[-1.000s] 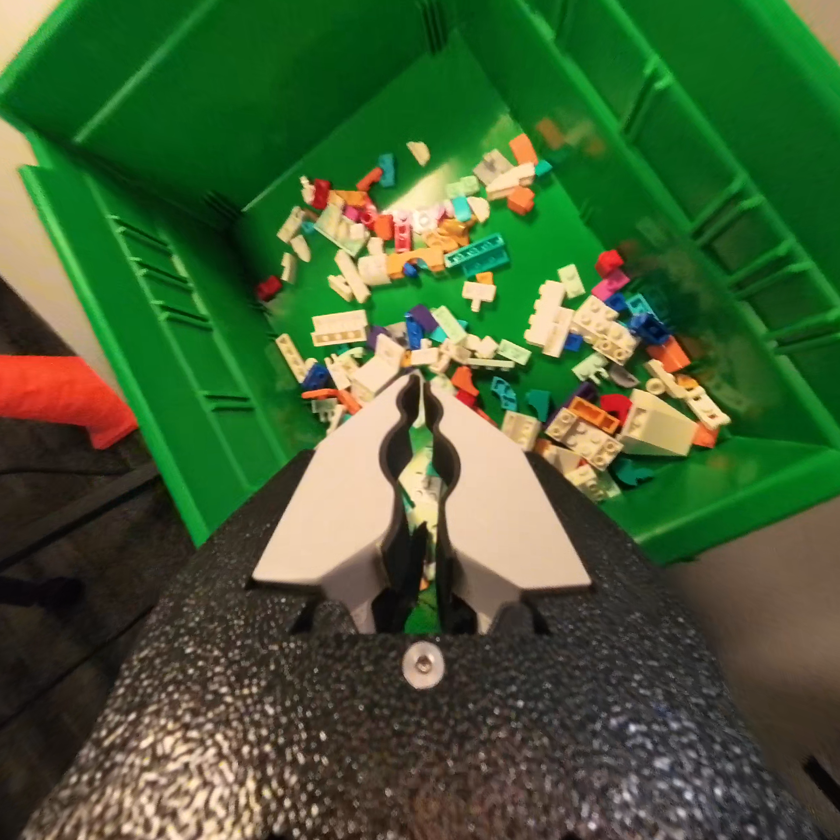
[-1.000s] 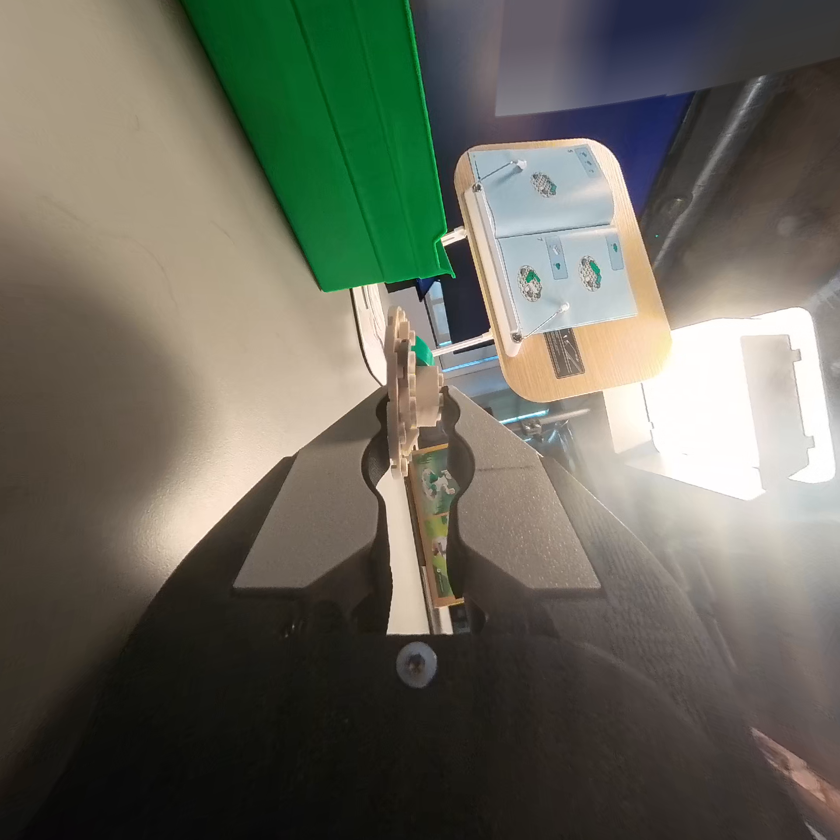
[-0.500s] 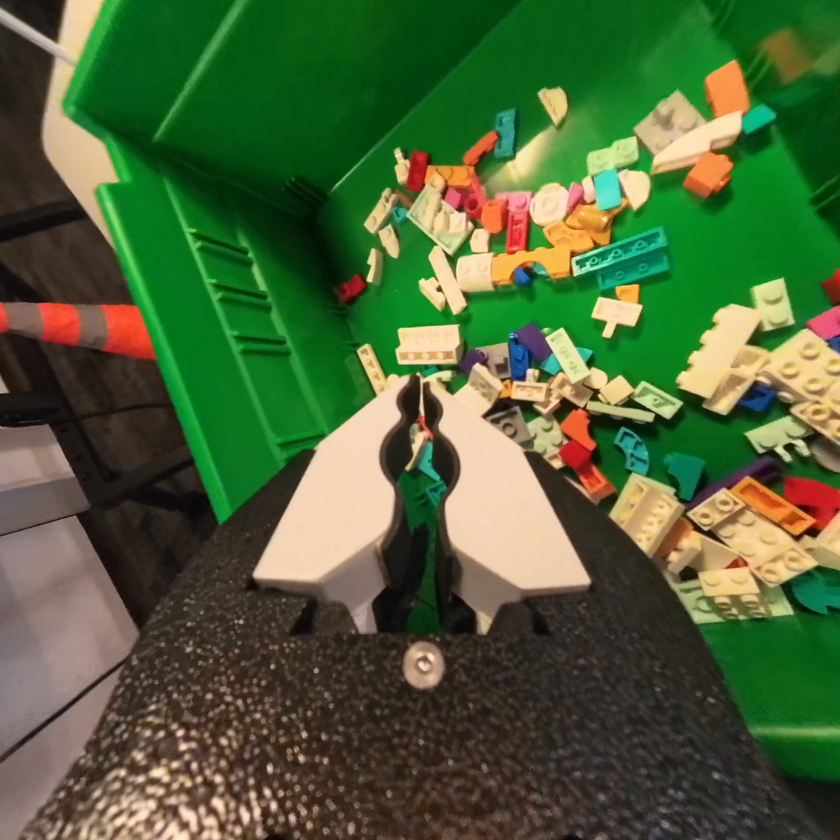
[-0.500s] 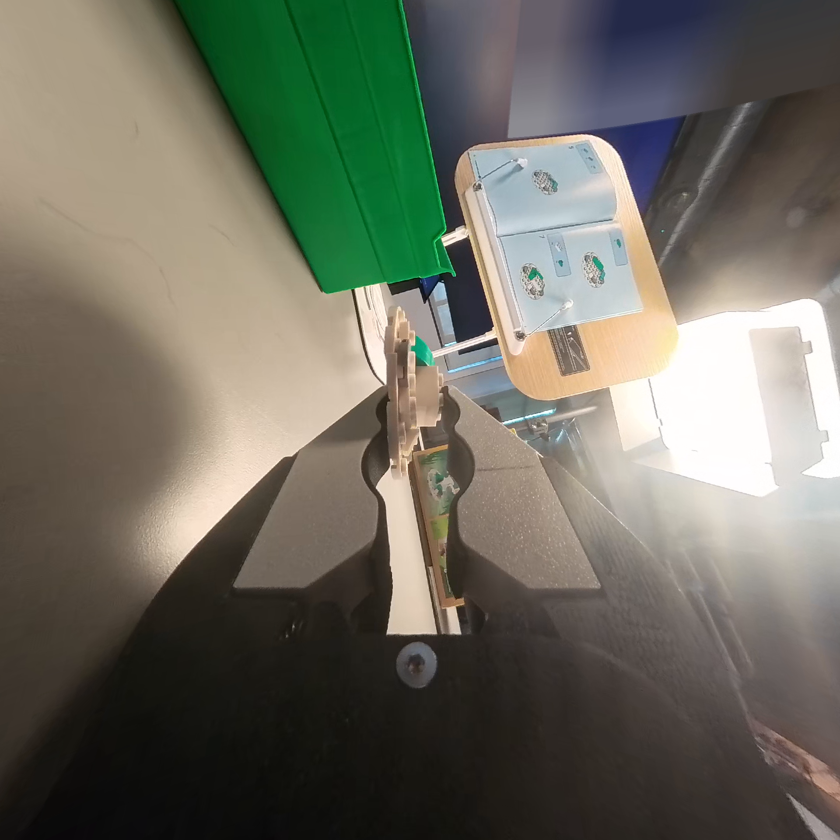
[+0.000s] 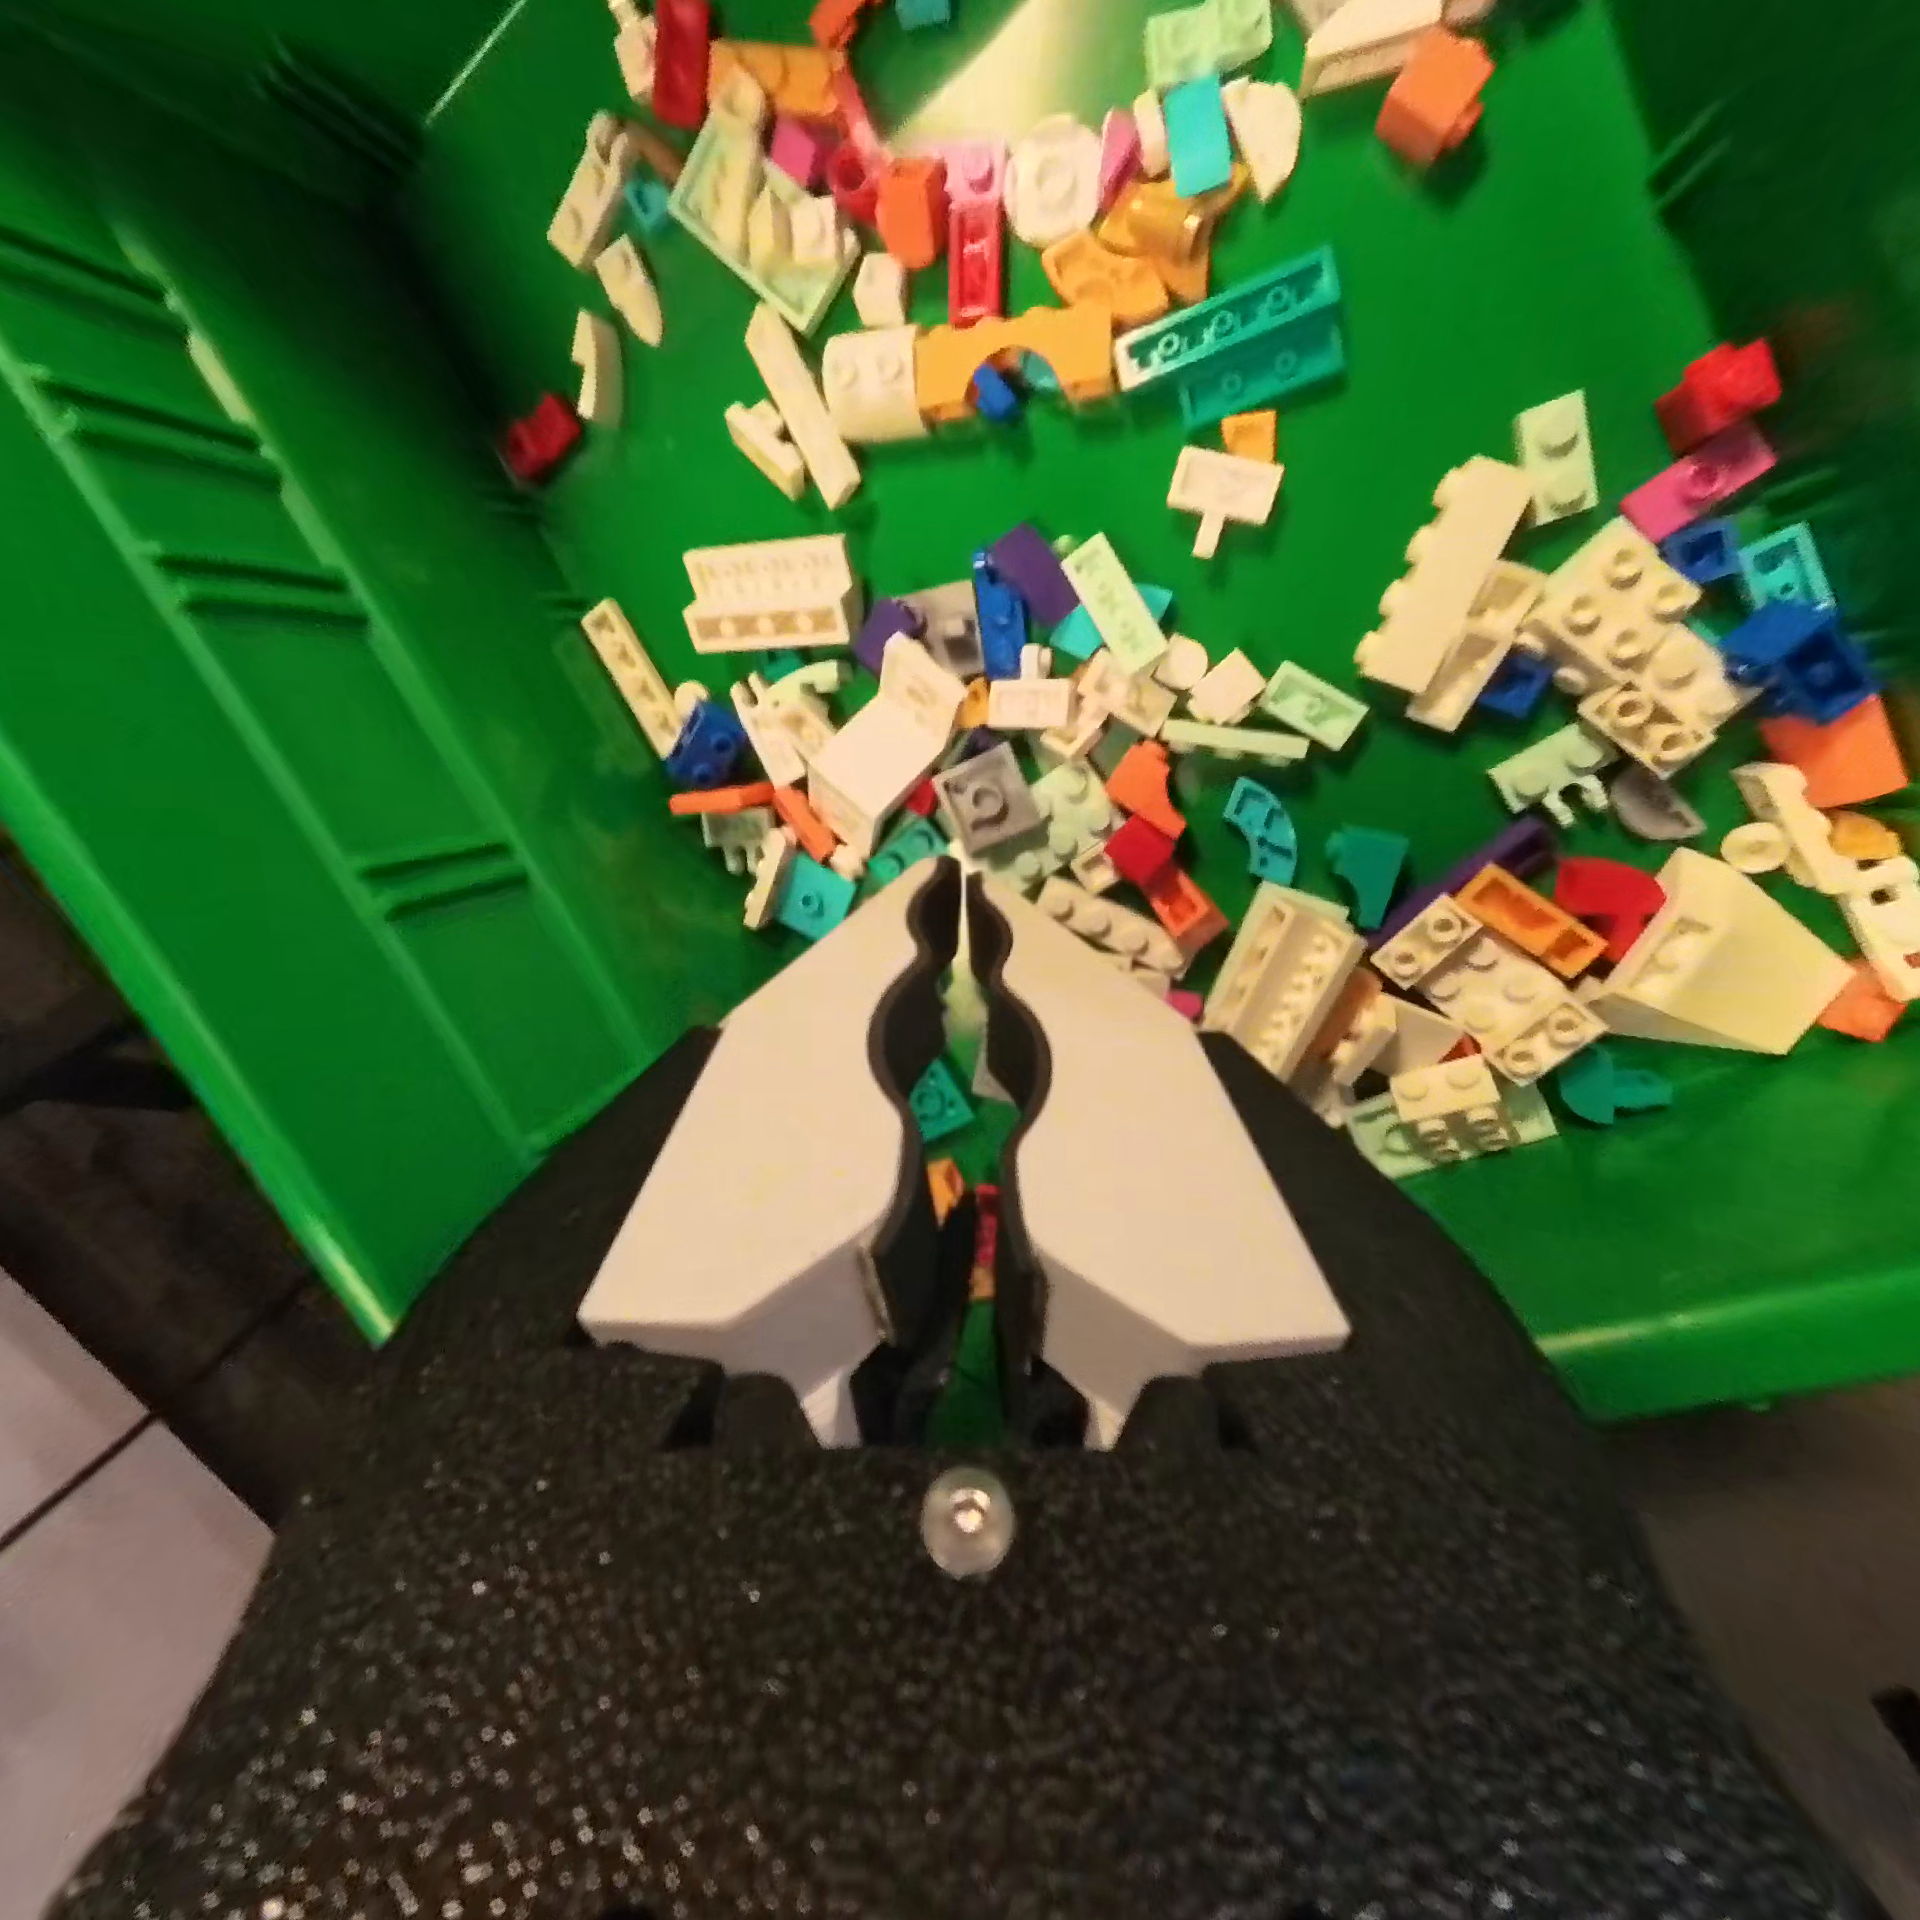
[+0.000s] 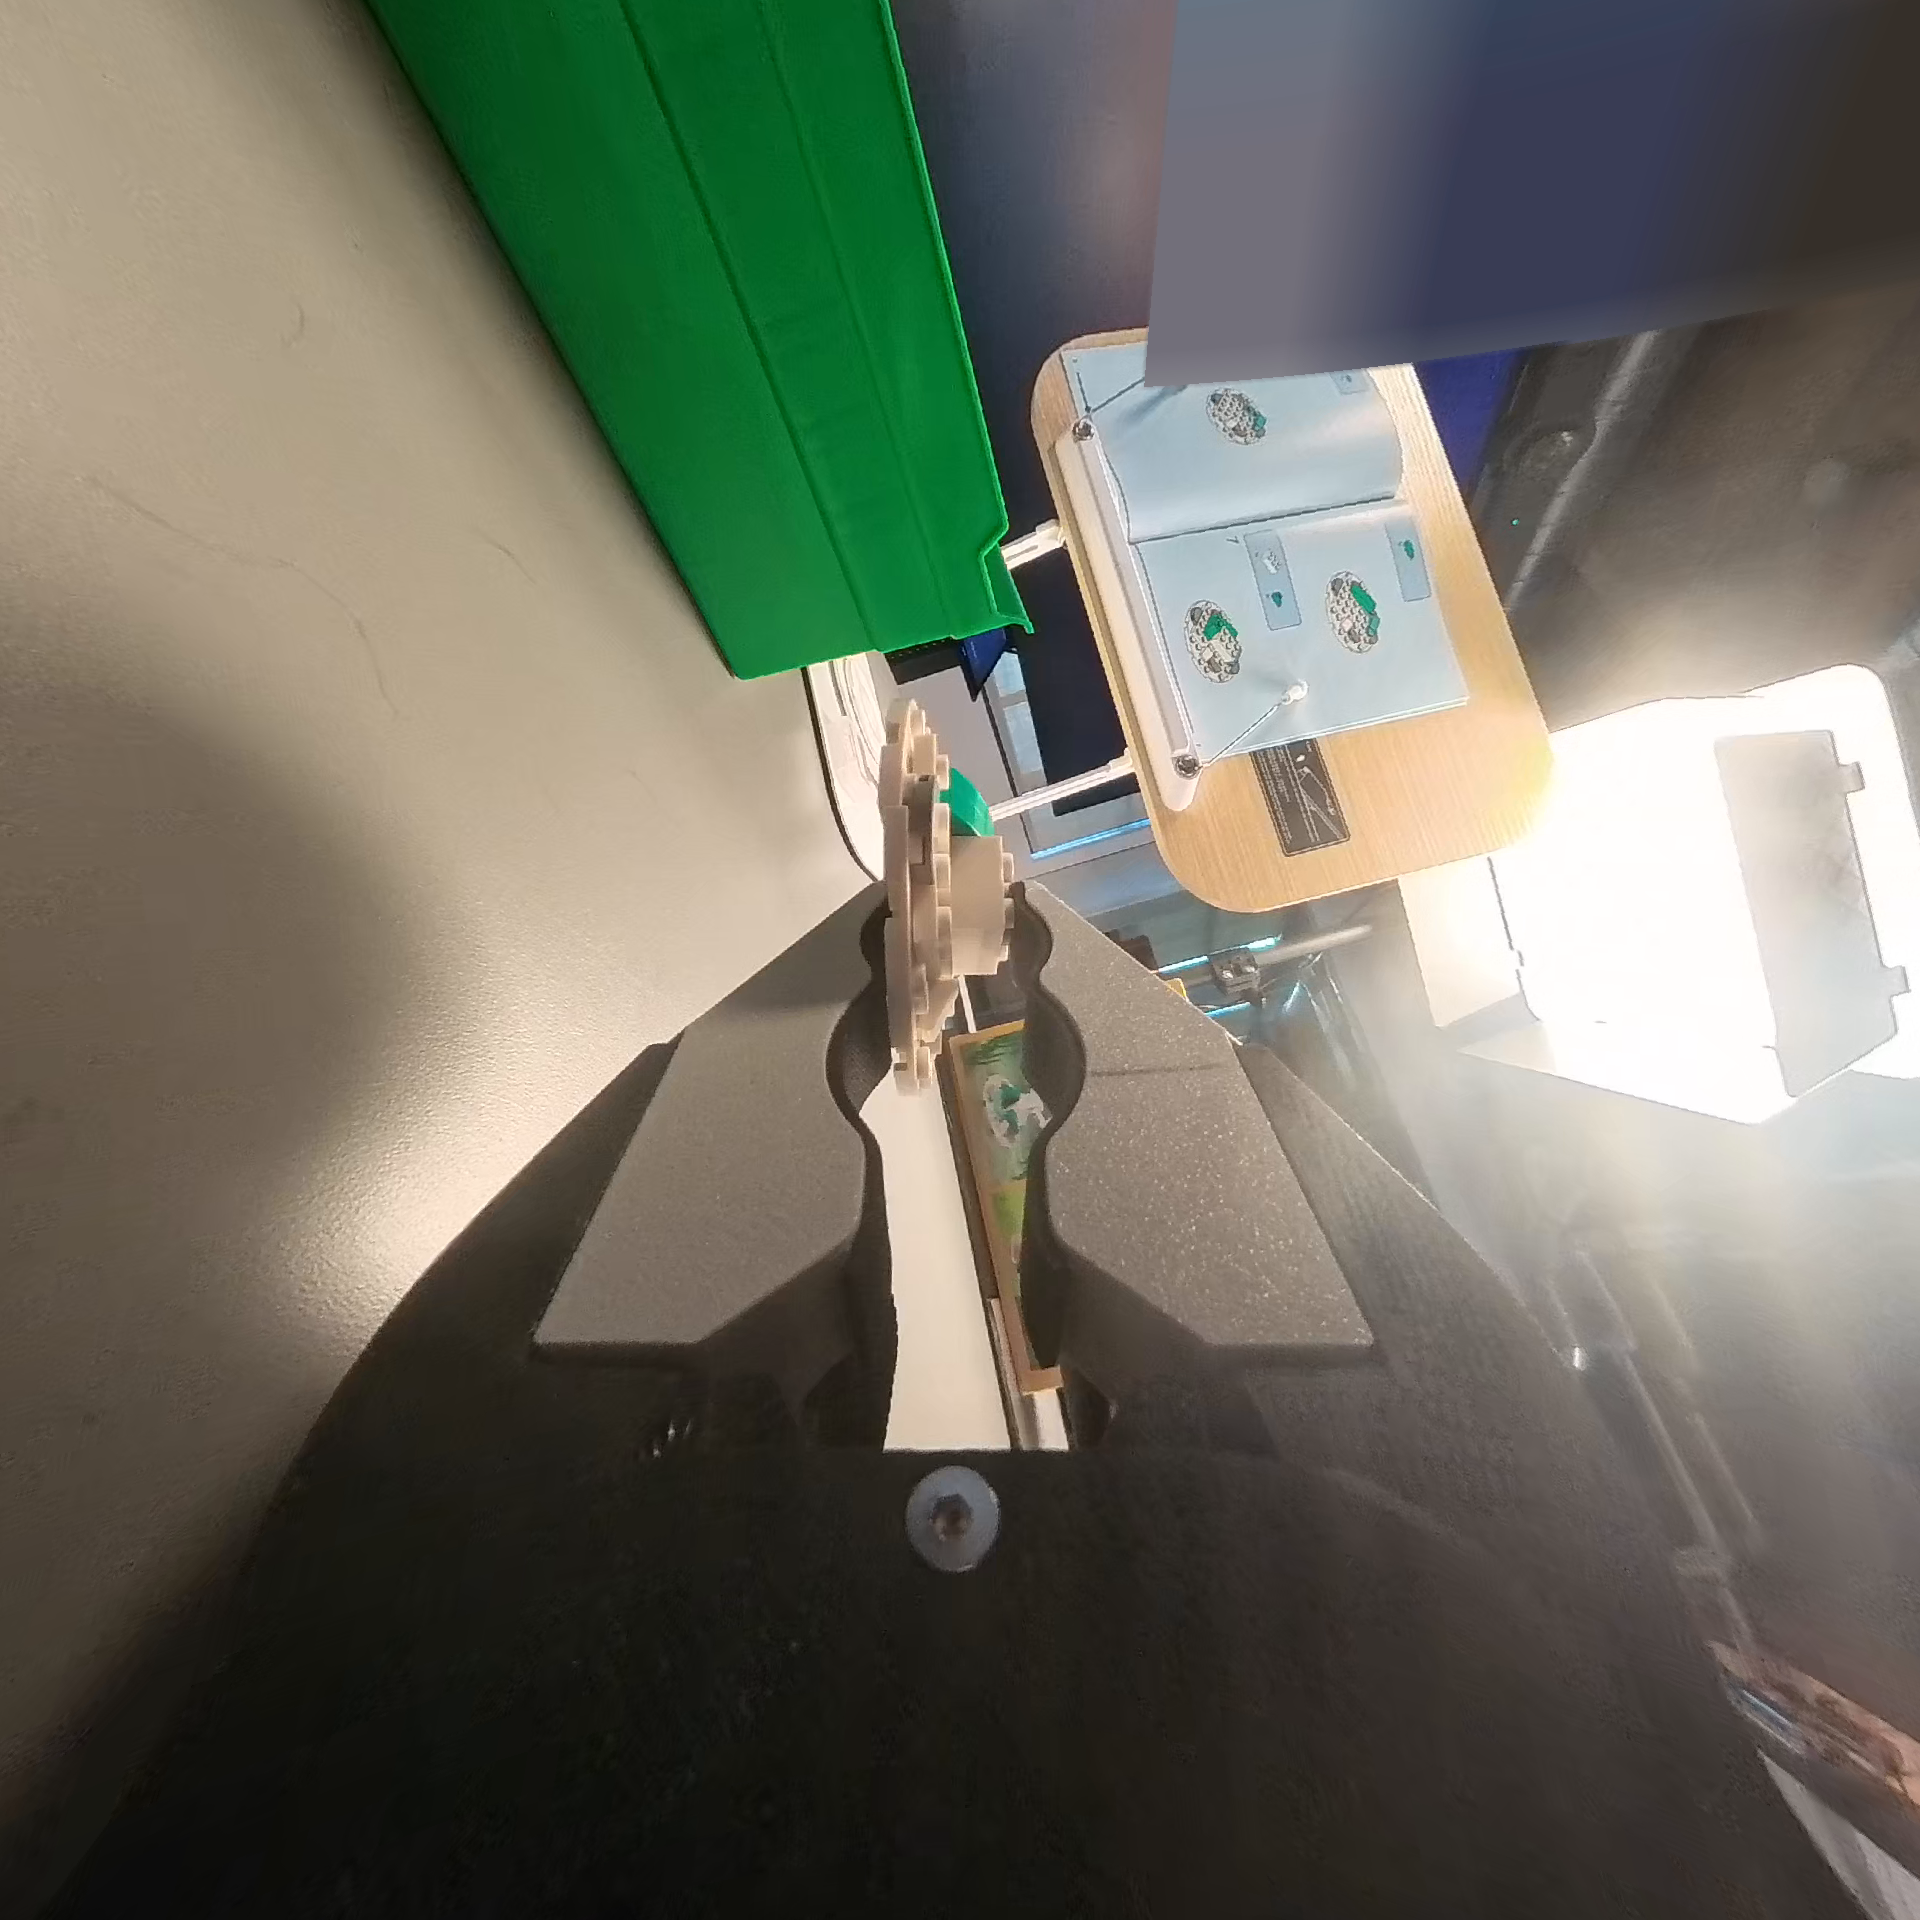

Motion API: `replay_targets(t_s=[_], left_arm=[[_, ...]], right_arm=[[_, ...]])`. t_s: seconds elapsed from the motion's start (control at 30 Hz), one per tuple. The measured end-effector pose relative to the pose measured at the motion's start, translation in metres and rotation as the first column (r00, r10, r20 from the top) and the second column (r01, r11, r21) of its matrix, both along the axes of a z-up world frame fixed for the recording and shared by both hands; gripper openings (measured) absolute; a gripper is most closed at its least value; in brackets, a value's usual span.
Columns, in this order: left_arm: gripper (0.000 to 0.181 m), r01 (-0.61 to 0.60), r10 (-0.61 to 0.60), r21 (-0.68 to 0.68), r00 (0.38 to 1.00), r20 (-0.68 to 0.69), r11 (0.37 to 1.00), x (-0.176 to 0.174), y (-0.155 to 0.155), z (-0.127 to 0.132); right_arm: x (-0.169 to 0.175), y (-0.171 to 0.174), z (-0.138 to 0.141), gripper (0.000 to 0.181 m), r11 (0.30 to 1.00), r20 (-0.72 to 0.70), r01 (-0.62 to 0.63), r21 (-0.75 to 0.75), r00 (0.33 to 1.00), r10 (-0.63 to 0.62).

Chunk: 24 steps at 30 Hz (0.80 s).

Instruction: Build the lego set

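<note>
In the left wrist view, my left gripper point(image 5: 961, 878) is shut and empty, tips low over the near left of a pile of loose lego bricks point(image 5: 1049, 748) in a green bin point(image 5: 270, 727). In the right wrist view, my right gripper point(image 6: 951, 894) is shut on a tan lego assembly point(image 6: 920, 883), a round studded plate held on edge with tan bricks and a green piece point(image 6: 966, 805) on it. It is held above the pale table point(image 6: 312, 623), beside the bin's outer wall point(image 6: 748, 312).
An open instruction booklet point(image 6: 1288, 551) rests on a wooden stand point(image 6: 1382, 800) beyond the right gripper. A bright white lamp point(image 6: 1683, 894) glares at the right. A large cream slope brick point(image 5: 1725, 977) lies at the bin's right.
My left gripper has moved forward and down into the bin, closer to the bricks, staying shut. The right gripper holds the tan assembly almost still.
</note>
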<state>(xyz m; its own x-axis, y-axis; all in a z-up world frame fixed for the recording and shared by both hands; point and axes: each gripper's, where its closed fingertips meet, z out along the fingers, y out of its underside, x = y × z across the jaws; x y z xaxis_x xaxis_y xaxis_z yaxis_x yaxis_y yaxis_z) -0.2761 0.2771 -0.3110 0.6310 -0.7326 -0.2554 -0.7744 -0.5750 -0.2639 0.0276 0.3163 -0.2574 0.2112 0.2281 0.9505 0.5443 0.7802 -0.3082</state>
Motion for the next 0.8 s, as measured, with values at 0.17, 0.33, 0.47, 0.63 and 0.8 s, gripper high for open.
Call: replay_targets(t_s=[0.17,0.33,0.47,0.63,0.8], left_arm=[[0.000,-0.091,0.090,-0.025,0.995,-0.035,0.996,-0.018,-0.015,0.006],[0.000,-0.152,0.143,-0.085,0.984,-0.104,0.985,-0.034,-0.031,0.009],[0.000,-0.175,0.165,-0.110,0.982,-0.096,0.978,-0.040,-0.035,0.013],[0.000,-0.147,0.131,-0.161,0.986,-0.107,0.976,-0.035,-0.042,0.006],[0.000,-0.152,0.121,-0.182,0.978,-0.172,0.971,-0.044,-0.047,0.006]], right_arm=[[0.000,0.001,0.000,0.018,1.000,0.001,0.001,-0.002,1.000,-0.001],[-0.001,0.003,-0.001,0.018,1.000,0.002,0.002,-0.007,1.000,-0.002],[-0.001,0.003,-0.002,0.018,1.000,0.005,0.003,-0.011,1.000,-0.003],[-0.001,0.005,-0.001,0.018,1.000,0.005,0.003,-0.010,1.000,-0.003],[-0.001,0.003,-0.002,0.018,1.000,0.006,0.001,-0.013,1.000,-0.001]])
